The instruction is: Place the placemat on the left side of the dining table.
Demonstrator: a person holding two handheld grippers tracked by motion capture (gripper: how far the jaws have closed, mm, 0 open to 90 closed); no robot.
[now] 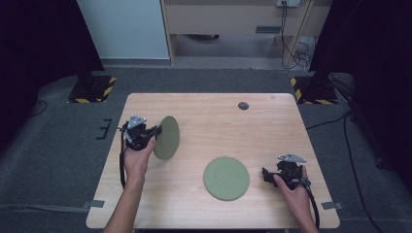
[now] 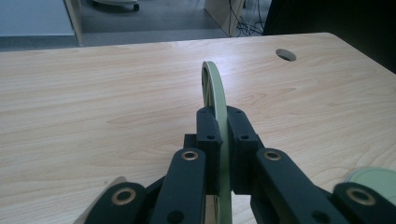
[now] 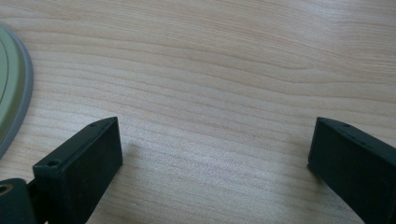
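Observation:
A green plate is held up on edge above the left part of the wooden table. My left gripper is shut on its rim; in the left gripper view the thin plate stands edge-on between the two black pads. A second green plate lies flat near the table's front middle. My right gripper rests low just right of that flat plate, jaws open and nothing between them. The flat plate's rim shows at the left of the right gripper view.
A small round grey hole sits in the tabletop near the far edge. Bare wood stretches across the far half and the right side. Dark floor, striped stand feet and cables surround the table.

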